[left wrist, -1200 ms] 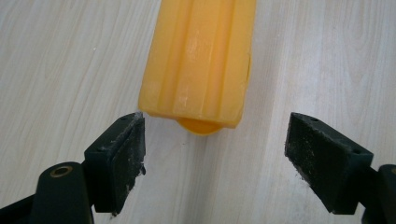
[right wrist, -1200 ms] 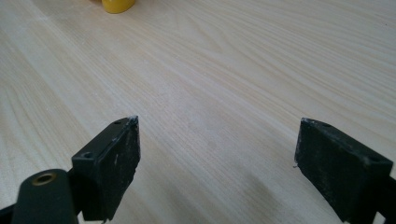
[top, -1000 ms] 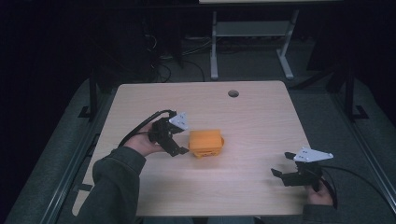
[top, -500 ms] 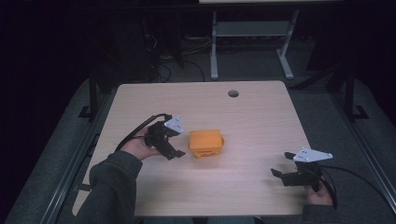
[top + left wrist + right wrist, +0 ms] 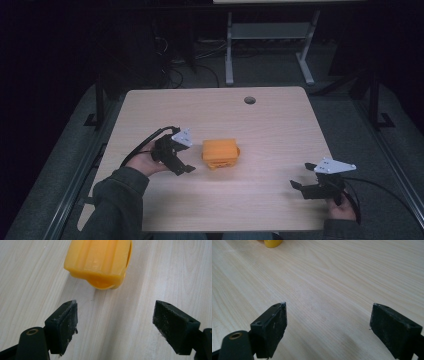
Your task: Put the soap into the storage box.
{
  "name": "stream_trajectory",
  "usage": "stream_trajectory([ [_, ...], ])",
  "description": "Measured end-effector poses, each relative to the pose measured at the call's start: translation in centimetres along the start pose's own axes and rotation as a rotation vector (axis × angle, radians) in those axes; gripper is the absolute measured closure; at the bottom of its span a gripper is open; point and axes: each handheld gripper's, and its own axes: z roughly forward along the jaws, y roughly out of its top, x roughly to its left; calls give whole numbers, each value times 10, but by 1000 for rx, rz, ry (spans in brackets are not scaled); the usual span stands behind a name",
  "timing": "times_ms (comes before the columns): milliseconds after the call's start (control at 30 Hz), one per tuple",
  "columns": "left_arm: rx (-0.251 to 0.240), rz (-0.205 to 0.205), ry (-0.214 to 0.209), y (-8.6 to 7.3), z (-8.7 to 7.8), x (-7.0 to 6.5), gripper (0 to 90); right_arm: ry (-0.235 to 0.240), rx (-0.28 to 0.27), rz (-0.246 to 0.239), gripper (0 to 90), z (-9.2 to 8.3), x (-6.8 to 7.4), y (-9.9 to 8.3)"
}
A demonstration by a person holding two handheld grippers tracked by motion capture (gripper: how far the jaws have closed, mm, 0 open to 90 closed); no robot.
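My left gripper (image 5: 186, 159) sits jaws spread just left of orange block (image 5: 219, 152); right gripper (image 5: 305, 181) spread, well apart.

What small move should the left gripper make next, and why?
Probably ease the left gripper forward until its jaws straddle the orange block. The jaws stand open, the block lies just ahead of them, untouched; the right gripper sits far off.

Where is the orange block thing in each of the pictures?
High view: the orange block lies near the middle of the table, just right of the left gripper.
Left gripper view: it is at the top, just left of the middle, ahead of the open jaws.
Right gripper view: a small yellow-orange piece that is probably the block peeks in at the top left edge.
Shared landmark: the pale wooden table.
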Motion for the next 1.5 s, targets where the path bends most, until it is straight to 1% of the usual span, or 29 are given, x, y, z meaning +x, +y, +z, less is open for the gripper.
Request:
stream_trajectory([
  [100,5,4,3,-1,-1,-1,192,-1,0,0,137,0,0,0],
  [167,-5,4,2,-2,-1,-2,192,-2,-4,3,137,0,0,0],
  [200,-15,-5,1,-3,-1,-3,191,-3,-4,4,137,0,0,0],
  [233,-11,1,0,-3,-2,-3,192,-4,-5,4,137,-1,0,0],
  [333,-19,-13,-3,-6,-1,-4,192,-5,-6,9,137,-1,0,0],
  [400,-15,-10,-2,-8,-1,-4,192,-7,-9,5,137,-2,0,0],
  [567,-20,-23,1,-14,0,-6,192,-7,-9,6,137,-2,0,0],
  [633,-17,-20,-2,-16,0,-6,193,-6,-9,5,137,-2,0,0],
  [667,-21,-26,0,-18,1,-7,193,-3,-11,5,137,-2,0,0],
  [733,-18,-18,-2,-20,1,-9,193,-5,-13,-1,137,-2,0,0],
  [767,-19,-24,-1,-21,1,-10,192,-6,-14,-1,137,-2,0,0],
  [800,-17,-20,2,-23,1,-11,192,-6,-14,-1,137,-2,0,0],
  [833,-23,-28,3,-24,2,-12,193,-6,-15,-1,137,-3,0,0],
  [900,-23,-24,4,-27,0,-13,193,-12,-14,3,137,-3,0,0],
  [1000,-31,-35,9,-32,0,-14,196,-19,-14,3,137,-4,0,-1],
  [1100,-26,-36,8,-36,-1,-16,196,-23,-19,2,137,-5,0,-1],
  [1233,-31,-45,8,-41,0,-19,196,-23,-8,-2,137,-4,0,-1],
  [1267,-33,-42,9,-42,0,-19,196,-23,-8,-4,137,-4,0,-1],
  [1333,-36,-49,8,-43,1,-20,197,-23,-13,0,137,-4,0,-2],
  [1367,-35,-43,10,-44,1,-20,197,-24,-15,-2,137,-4,0,-2],
  [1500,-39,-44,17,-47,-1,-23,197,-26,-11,3,137,-5,0,-2],
])
